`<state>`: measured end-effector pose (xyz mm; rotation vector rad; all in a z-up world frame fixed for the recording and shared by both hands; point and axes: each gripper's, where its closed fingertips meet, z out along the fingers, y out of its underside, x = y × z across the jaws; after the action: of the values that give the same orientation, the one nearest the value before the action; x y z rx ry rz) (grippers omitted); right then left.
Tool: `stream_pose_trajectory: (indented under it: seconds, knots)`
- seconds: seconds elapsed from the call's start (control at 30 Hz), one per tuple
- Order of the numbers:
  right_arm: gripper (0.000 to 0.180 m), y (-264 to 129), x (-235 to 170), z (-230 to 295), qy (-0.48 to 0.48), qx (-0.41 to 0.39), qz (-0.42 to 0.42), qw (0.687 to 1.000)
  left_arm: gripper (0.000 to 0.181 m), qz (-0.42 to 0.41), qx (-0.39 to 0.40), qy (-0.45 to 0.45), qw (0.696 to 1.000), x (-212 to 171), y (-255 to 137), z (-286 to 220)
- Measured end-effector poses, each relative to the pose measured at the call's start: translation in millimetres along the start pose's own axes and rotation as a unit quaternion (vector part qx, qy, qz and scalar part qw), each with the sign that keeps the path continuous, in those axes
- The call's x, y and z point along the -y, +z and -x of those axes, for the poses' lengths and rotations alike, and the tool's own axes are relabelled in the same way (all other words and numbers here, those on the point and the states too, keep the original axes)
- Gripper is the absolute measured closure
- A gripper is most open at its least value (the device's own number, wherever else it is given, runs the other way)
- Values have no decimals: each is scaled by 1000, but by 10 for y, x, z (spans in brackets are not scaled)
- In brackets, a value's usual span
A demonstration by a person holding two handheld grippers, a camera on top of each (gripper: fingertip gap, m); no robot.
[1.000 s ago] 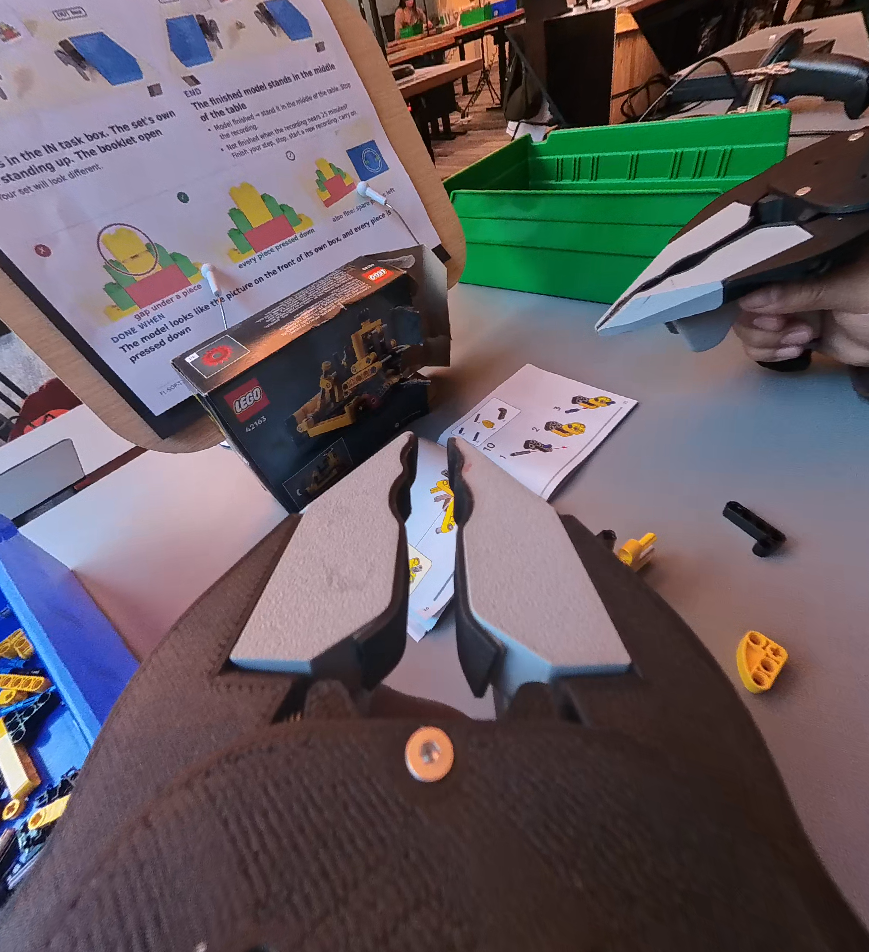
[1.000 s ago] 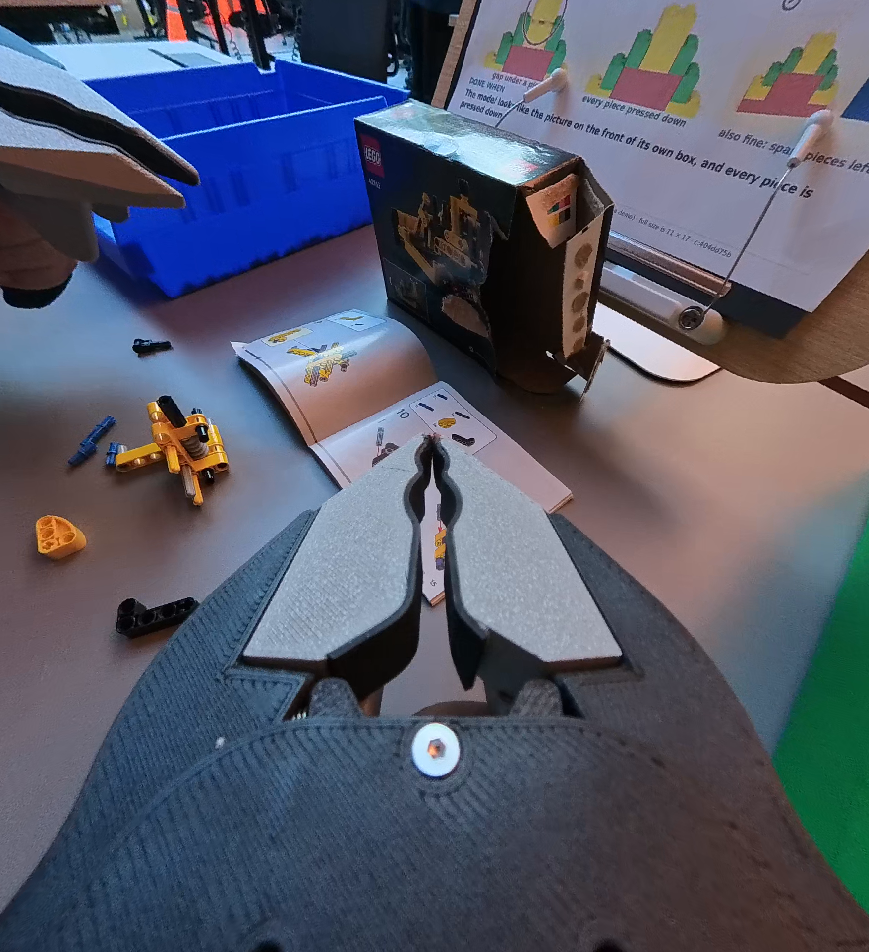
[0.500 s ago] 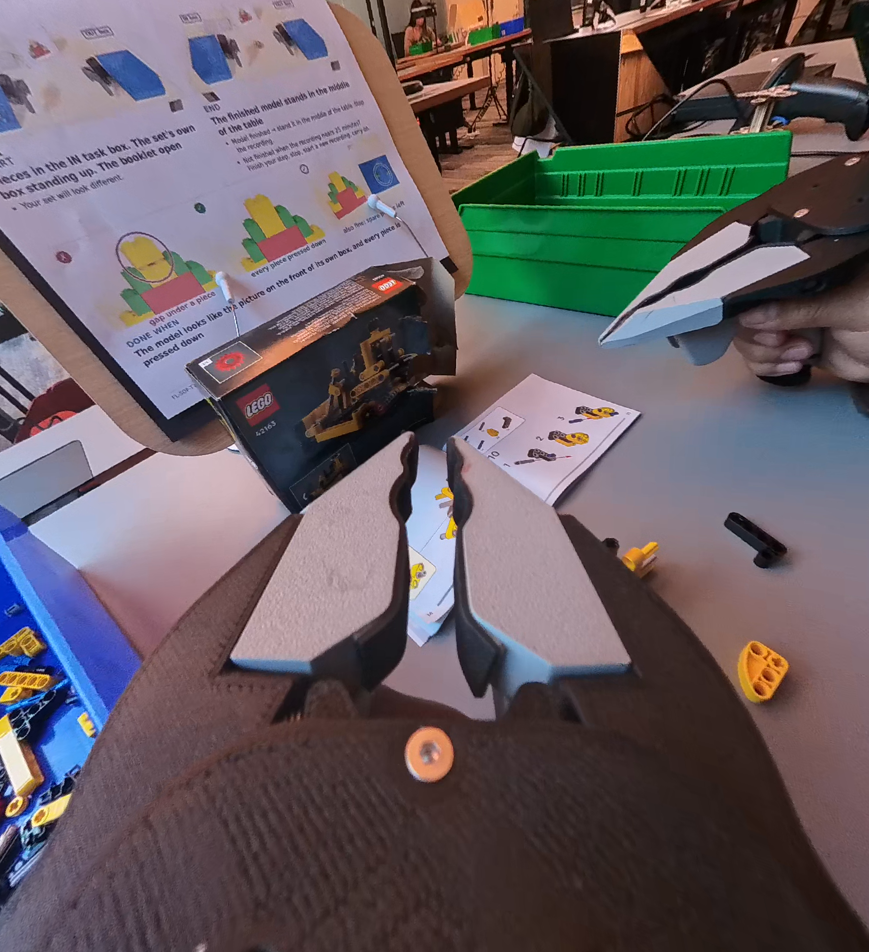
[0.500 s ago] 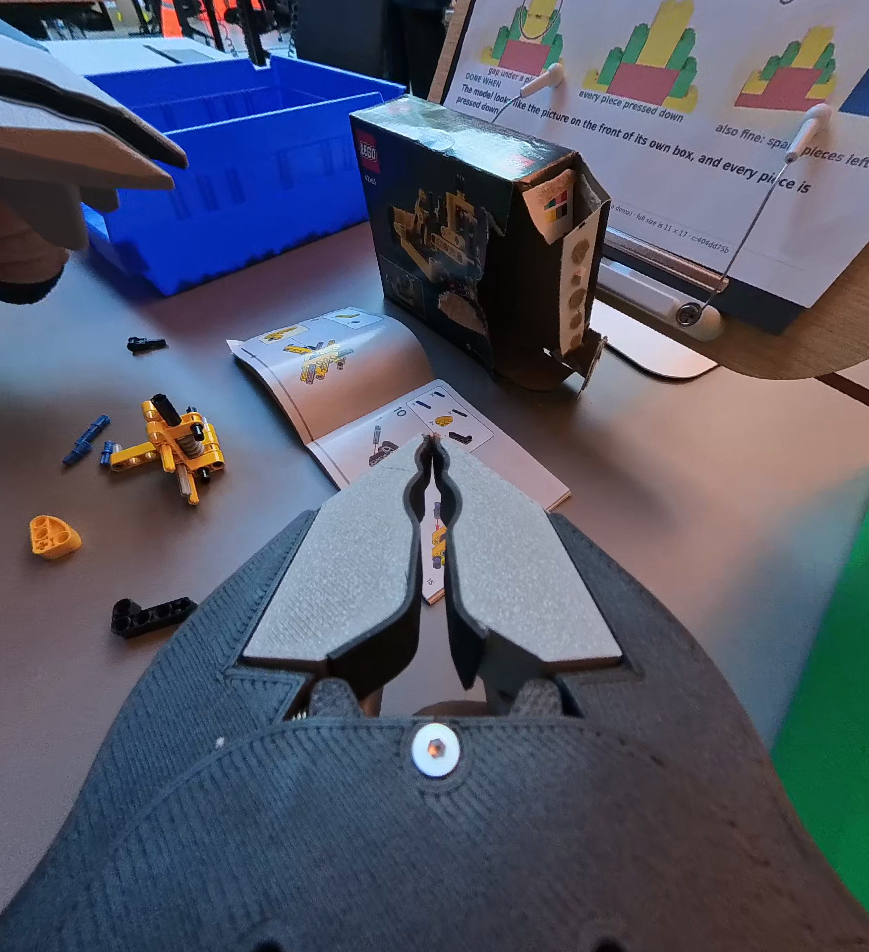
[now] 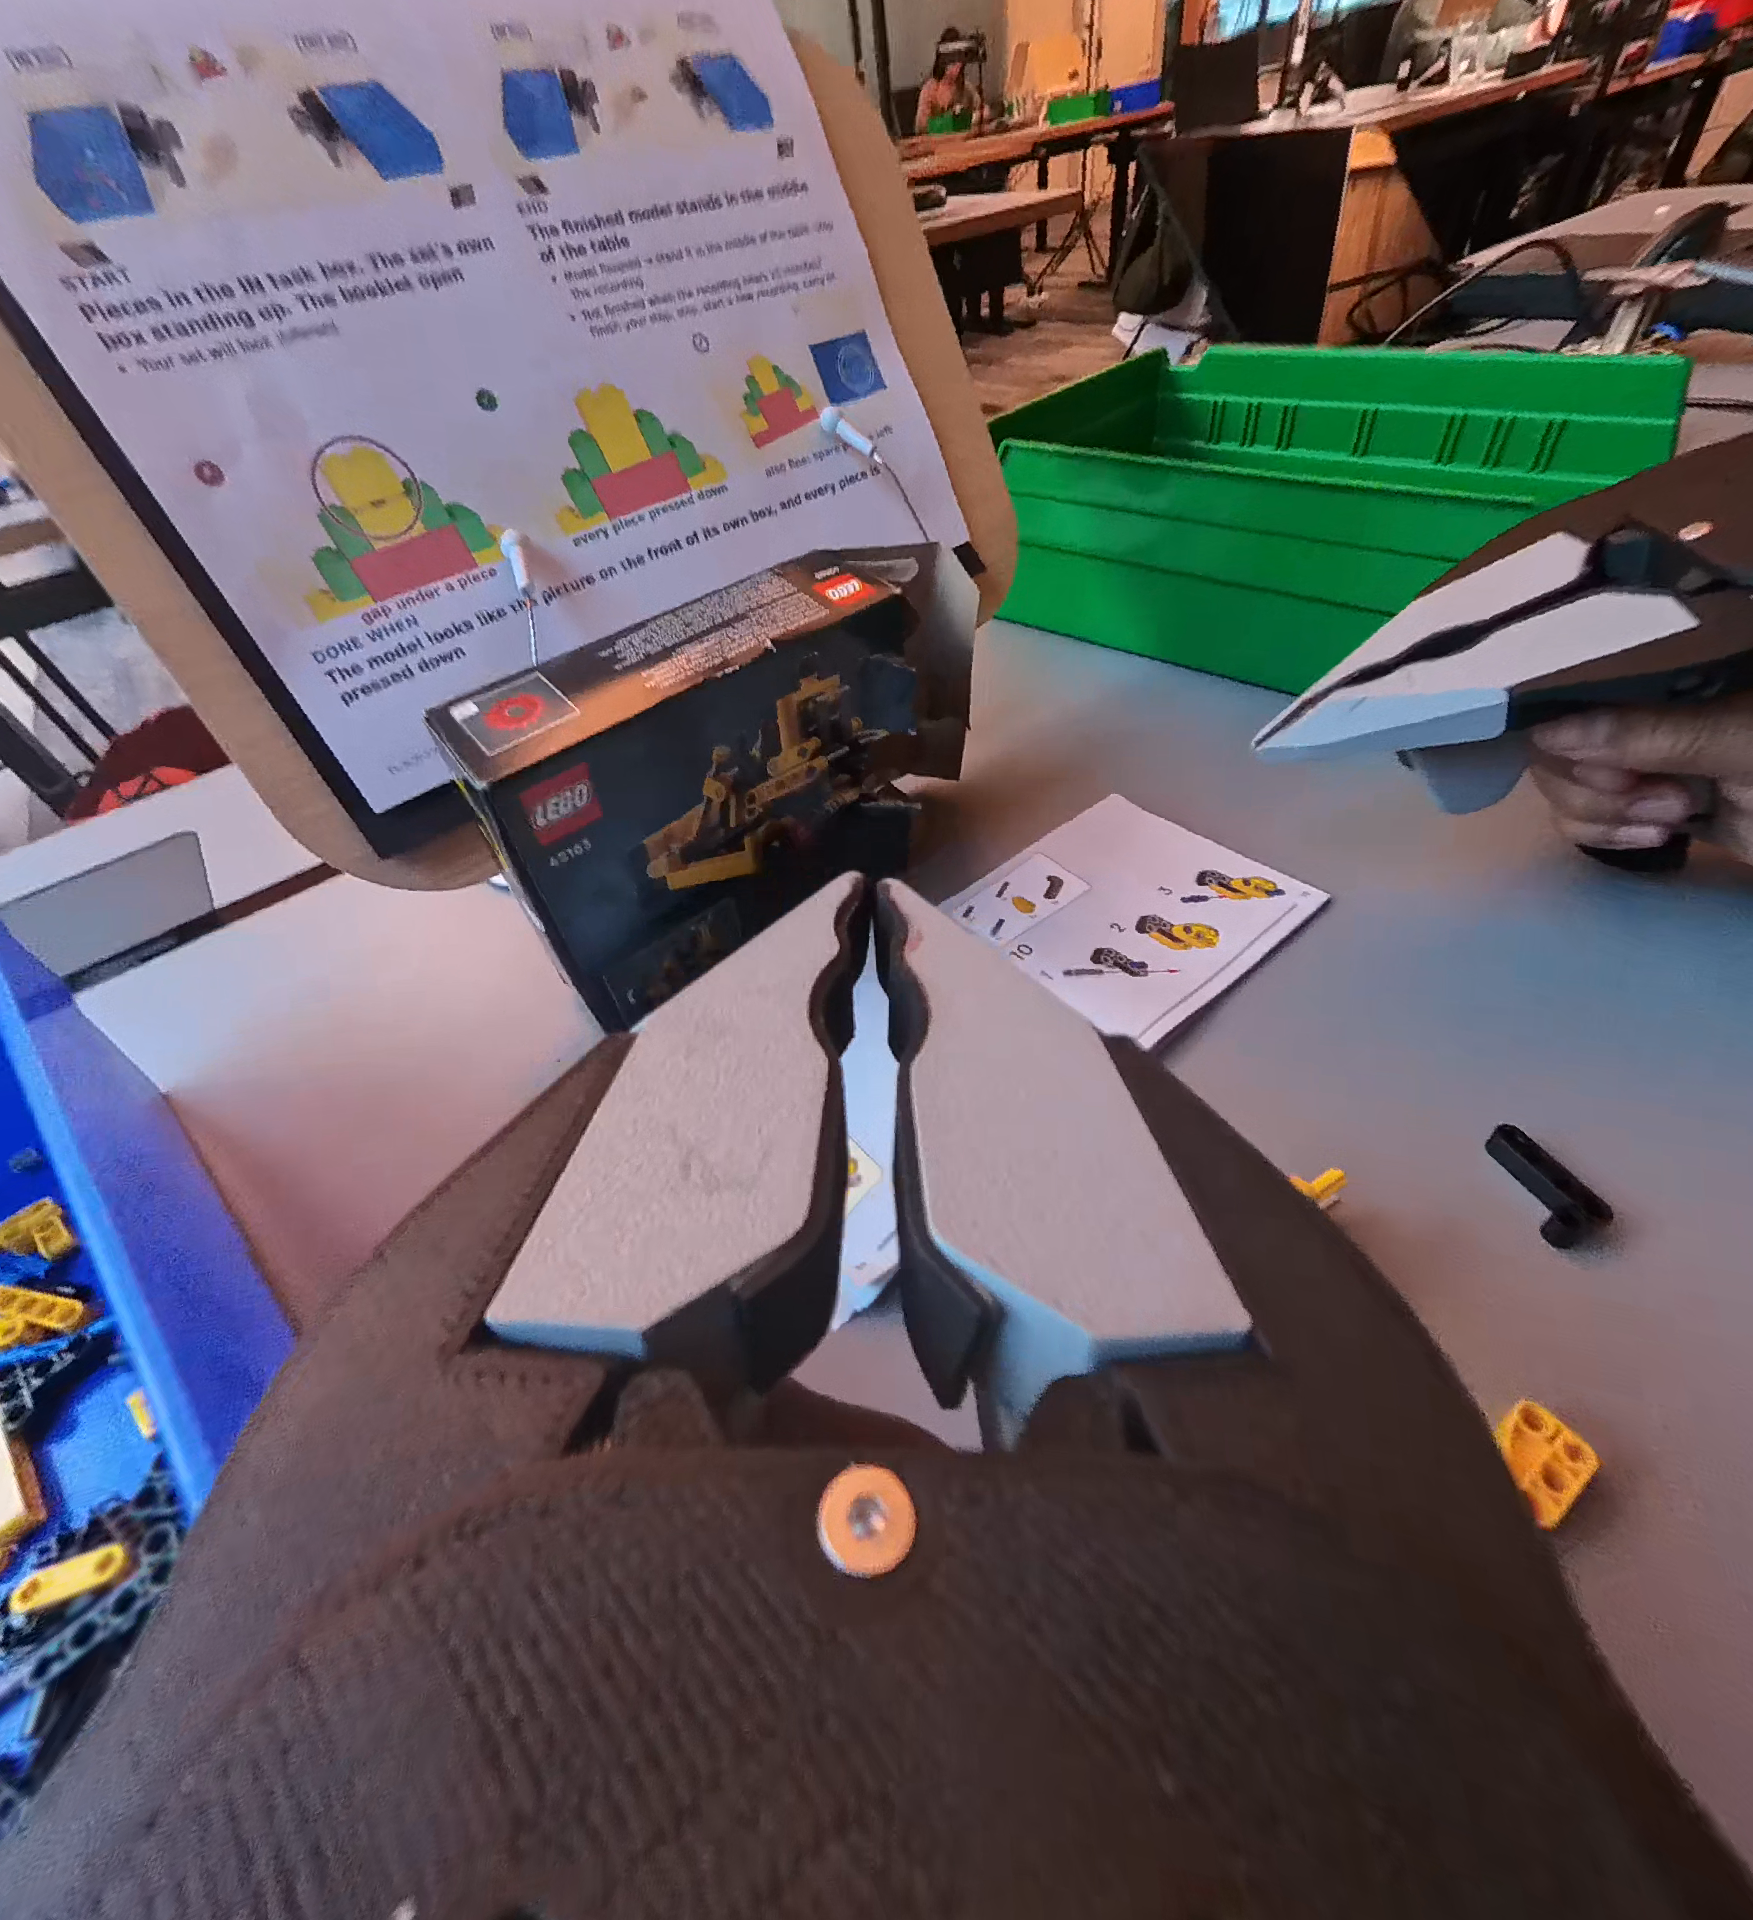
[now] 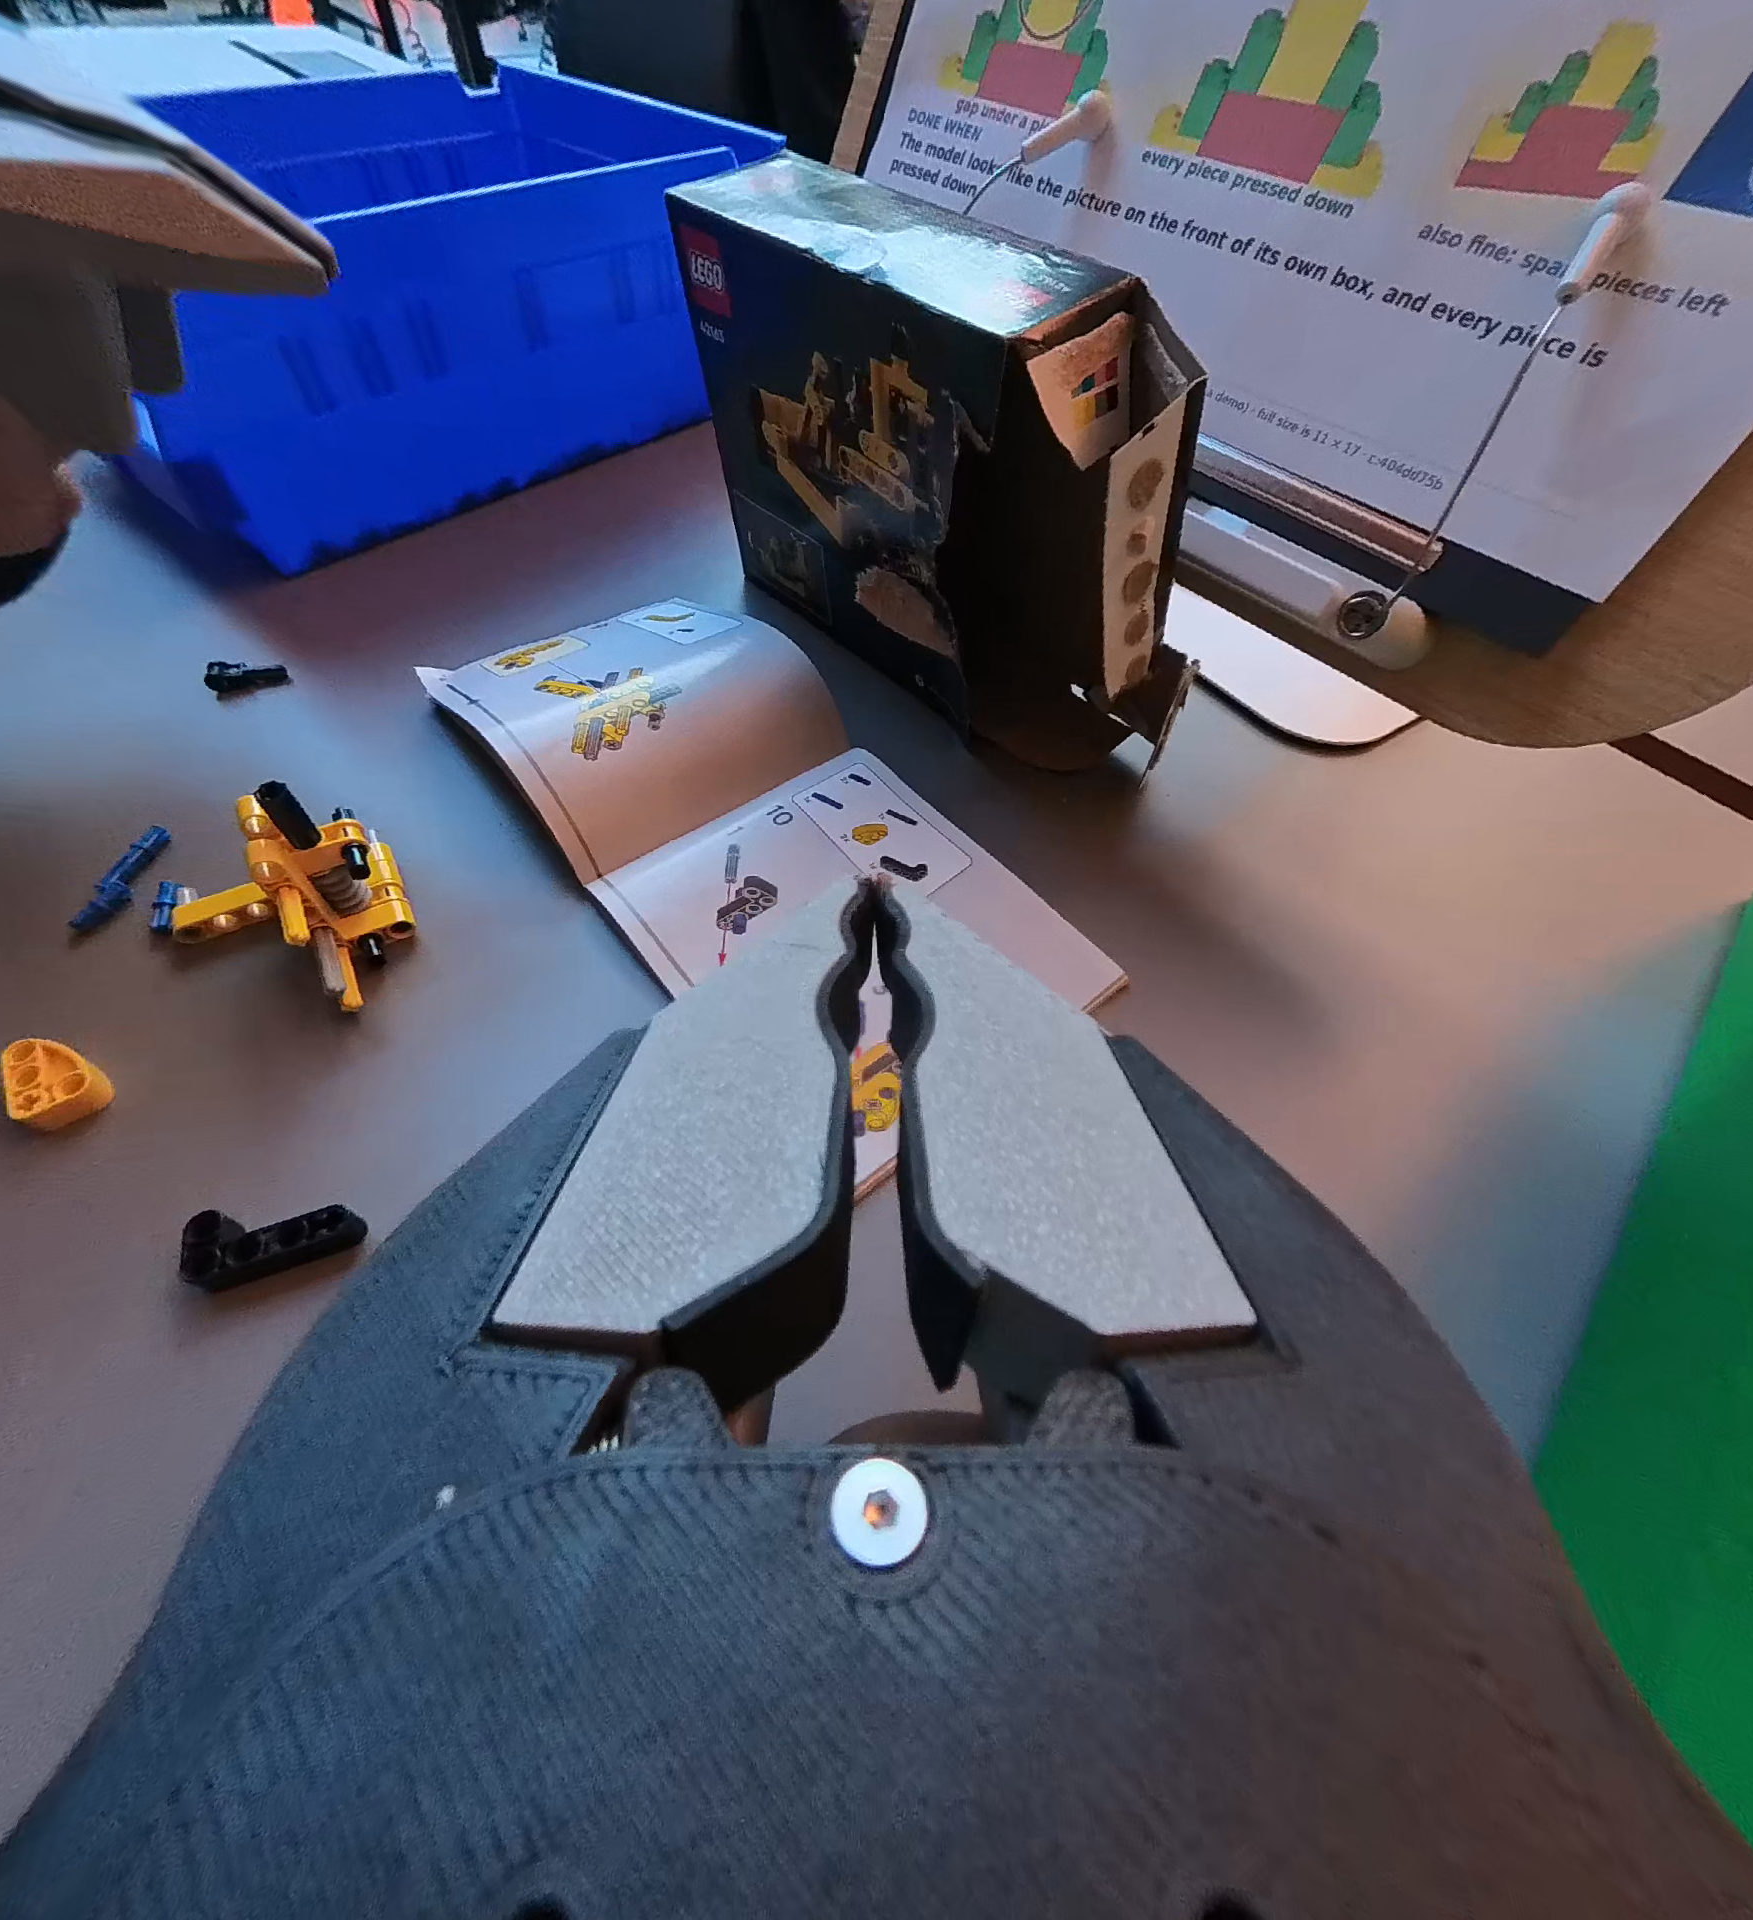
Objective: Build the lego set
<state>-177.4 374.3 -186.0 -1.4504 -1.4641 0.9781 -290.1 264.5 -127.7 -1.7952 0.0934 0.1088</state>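
My left gripper (image 5: 870, 899) is shut and empty, held above the open booklet (image 5: 1132, 920). My right gripper (image 6: 870, 888) is shut and empty over the same booklet (image 6: 706, 748). A small yellow part-built assembly (image 6: 316, 894) lies on the table left of the booklet; in the left wrist view only its tip (image 5: 1319, 1184) shows past my finger. Loose near it are a yellow triangular piece (image 6: 51, 1083) (image 5: 1545, 1463), a black L-shaped beam (image 6: 269, 1245) (image 5: 1547, 1200), blue pins (image 6: 119, 878) and a black pin (image 6: 243, 675). The other gripper shows in each view, right (image 5: 1267, 740) and left (image 6: 321, 272).
The dark set box (image 5: 716, 790) (image 6: 882, 436) stands behind the booklet, in front of an instruction board (image 5: 436, 364). A blue bin (image 5: 51, 1247) (image 6: 436, 312) with several loose pieces is on the left. A green bin (image 5: 1319, 520) (image 6: 1734, 1247) is on the right. The grippers' ends are close to 20 centimeters from one another. The yellow triangular piece (image 5: 1545, 1463) is about equally far from each gripper, around 20 centimeters. The right camera catches it too, in the right wrist view (image 6: 37, 1070).
My left gripper's jaws have closed from a narrow gap to nearly touching. Both grippers drifted only slightly; the pieces on the table have not moved.
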Motion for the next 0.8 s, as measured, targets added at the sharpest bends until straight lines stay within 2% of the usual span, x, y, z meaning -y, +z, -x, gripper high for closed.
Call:
stream_pose_trajectory:
  seconds: [0.13,0.5,0.6,0.8]
  knots:
    - [180,22,-34,-32,-12,-17,5,1000,181,23,6,0,1000,-80,67,-80]
    - [180,78,-122,-37,-57,-47,29,997,181,10,-22,-3,1000,5,-5,-242]
    - [180,90,-135,-47,-57,-48,33,997,181,4,-5,10,1000,38,-29,-169]
    - [180,86,-135,-44,-57,-45,33,997,181,0,-3,-23,1000,64,-39,-53]
